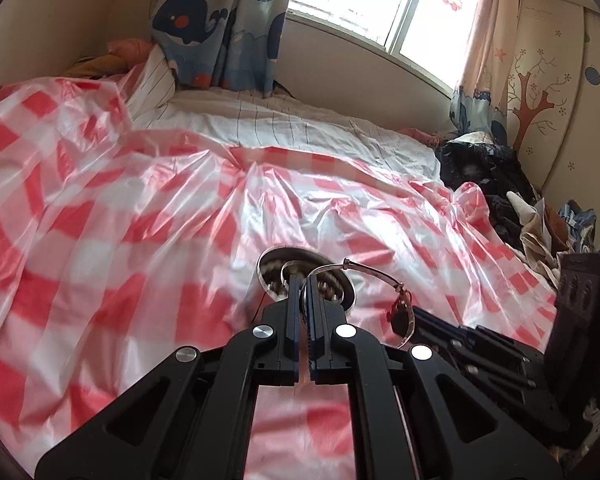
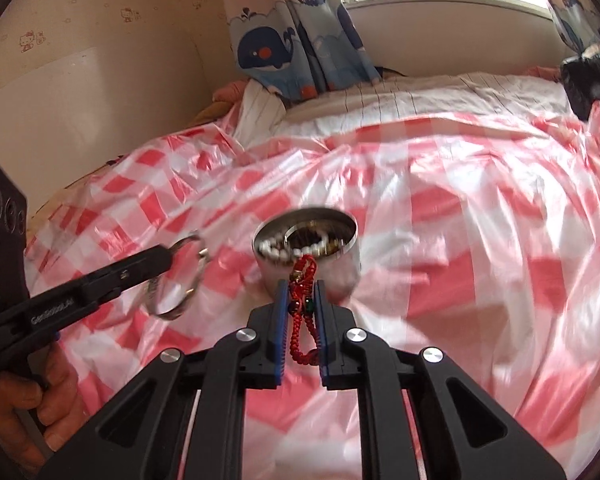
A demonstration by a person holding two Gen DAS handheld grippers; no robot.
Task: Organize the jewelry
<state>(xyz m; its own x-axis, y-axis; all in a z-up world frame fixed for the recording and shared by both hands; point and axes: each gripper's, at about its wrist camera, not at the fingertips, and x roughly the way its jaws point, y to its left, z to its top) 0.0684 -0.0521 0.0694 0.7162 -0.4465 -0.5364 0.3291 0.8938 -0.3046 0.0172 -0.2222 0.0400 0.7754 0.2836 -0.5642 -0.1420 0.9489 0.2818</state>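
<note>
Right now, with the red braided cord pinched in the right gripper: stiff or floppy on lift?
Likely floppy: the red braided cord droops in loops between the right gripper pads. Probably light, being thin. Its far end reaches the metal tin, so it may snag there.

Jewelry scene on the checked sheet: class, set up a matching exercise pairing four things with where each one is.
Things:
1. silver bangle
2. red braided cord
3. white beads
4. metal tin

Places:
A. inside the tin
B. standing on the checked sheet
C. clamped in the left gripper
D. between the right gripper fingers

Pairs: 1-C, 2-D, 3-A, 4-B
</note>
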